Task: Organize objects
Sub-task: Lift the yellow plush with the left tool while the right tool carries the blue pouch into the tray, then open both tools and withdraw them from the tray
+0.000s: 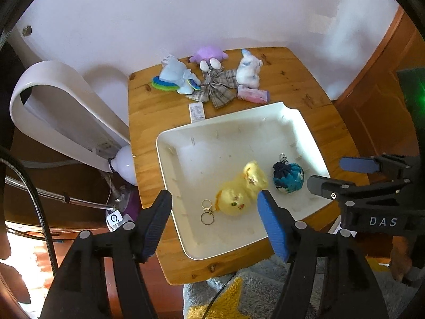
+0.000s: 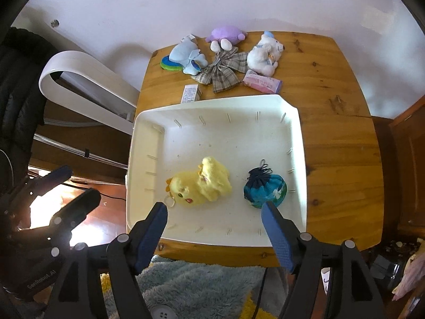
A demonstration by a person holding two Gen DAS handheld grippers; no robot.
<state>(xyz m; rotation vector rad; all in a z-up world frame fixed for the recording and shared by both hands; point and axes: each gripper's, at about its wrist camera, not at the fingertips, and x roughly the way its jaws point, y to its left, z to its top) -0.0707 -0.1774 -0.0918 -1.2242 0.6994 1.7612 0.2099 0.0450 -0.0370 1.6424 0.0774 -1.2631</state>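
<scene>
White wall backs a wooden bench [image 2: 337, 143] where a bin [image 2: 298, 164] holds a yellow chick [image 2: 202, 186] and a blue pouch [image 2: 265, 190]. Left gripper [image 1: 213, 219] and right gripper [image 2: 215, 219] hover empty, jaws apart. Several toys [image 2: 225, 58] await sorting at the far edge. A label's [image 2: 190, 93] print is unreadable.
</scene>
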